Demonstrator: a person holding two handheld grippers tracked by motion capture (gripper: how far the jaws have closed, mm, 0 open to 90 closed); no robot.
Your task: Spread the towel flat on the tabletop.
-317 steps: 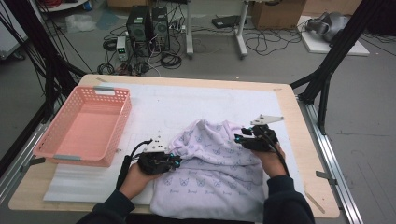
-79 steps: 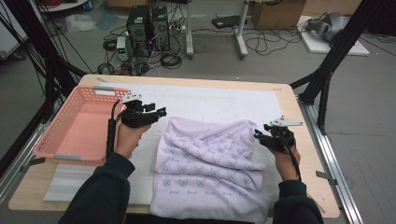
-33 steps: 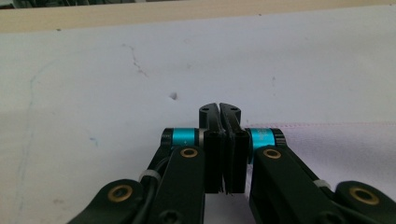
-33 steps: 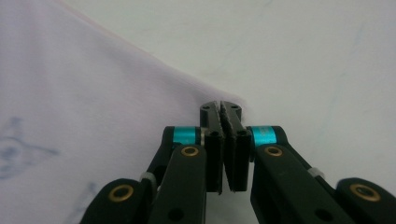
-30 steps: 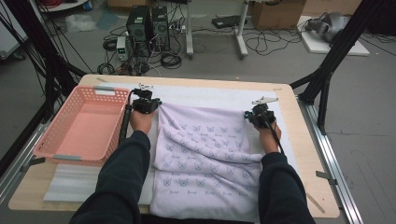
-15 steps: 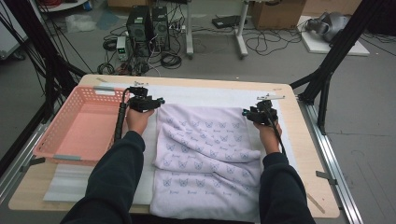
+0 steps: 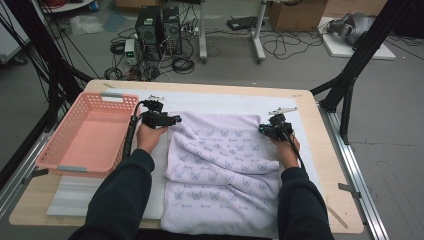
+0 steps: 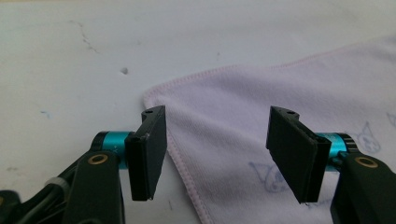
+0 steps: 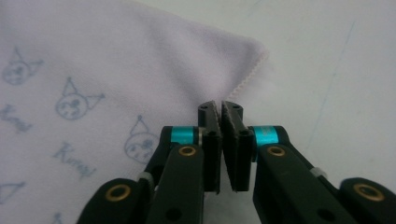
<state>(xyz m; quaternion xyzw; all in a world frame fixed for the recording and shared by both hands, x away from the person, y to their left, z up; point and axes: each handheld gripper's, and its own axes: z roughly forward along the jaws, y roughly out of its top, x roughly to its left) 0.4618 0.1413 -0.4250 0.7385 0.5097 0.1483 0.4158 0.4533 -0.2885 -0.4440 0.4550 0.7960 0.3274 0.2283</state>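
A lilac towel (image 7: pixel 225 165) printed with small cartoon faces lies spread on the white mat (image 7: pixel 225 102), with loose folds across its middle. My left gripper (image 7: pixel 167 120) is at its far left corner. In the left gripper view this gripper (image 8: pixel 217 116) has just opened its jaws, and the towel (image 8: pixel 243 102) corner lies on the mat under the gap, unpinched. My right gripper (image 7: pixel 264 130) is at the far right corner. In the right gripper view this gripper (image 9: pixel 220 105) has just closed, pads together with no cloth seen between them; the towel (image 9: pixel 116 60) edge lies just beyond its tips.
A pink plastic basket (image 7: pixel 90 140) with nothing in it stands at the table's left. Bare wood of the table (image 7: pixel 325 170) runs along the right side. Computer cases, cables and a black frame leg stand on the floor beyond the far edge.
The towel's far edge now rests flat on the mat. My left gripper has let go of its corner and drawn slightly toward the person. The right hand has barely moved.
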